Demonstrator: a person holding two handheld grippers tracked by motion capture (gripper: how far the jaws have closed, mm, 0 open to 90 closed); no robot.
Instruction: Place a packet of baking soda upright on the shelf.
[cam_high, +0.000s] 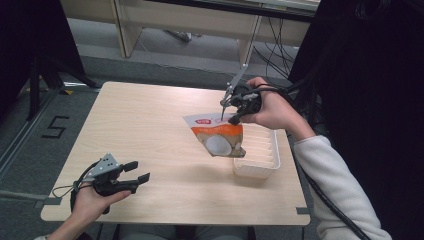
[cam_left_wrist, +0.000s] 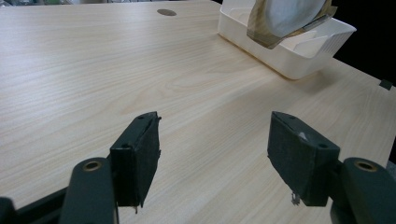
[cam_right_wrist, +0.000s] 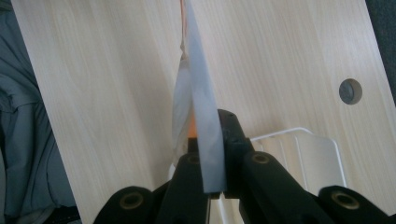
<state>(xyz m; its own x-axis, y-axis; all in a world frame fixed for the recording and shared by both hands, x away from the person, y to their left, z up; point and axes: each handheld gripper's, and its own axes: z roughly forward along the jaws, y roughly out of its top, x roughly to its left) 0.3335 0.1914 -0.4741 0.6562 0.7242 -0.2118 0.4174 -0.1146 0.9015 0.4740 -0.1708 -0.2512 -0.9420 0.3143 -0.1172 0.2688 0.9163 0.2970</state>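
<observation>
An orange and white snack pouch hangs in the air over the left end of a white ribbed tray. My right gripper is shut on the pouch's top edge. In the right gripper view the pouch appears edge-on, pinched between the jaws, with the tray below. My left gripper rests low near the table's front left, open, with nothing between its jaws. The left gripper view has its open fingers over bare wood, with the tray and the pouch's bottom far ahead.
The light wooden table has a round cable hole near its far edge. Dark cables run from the right hand off the table's right side. A wooden shelf stands on the floor behind the table.
</observation>
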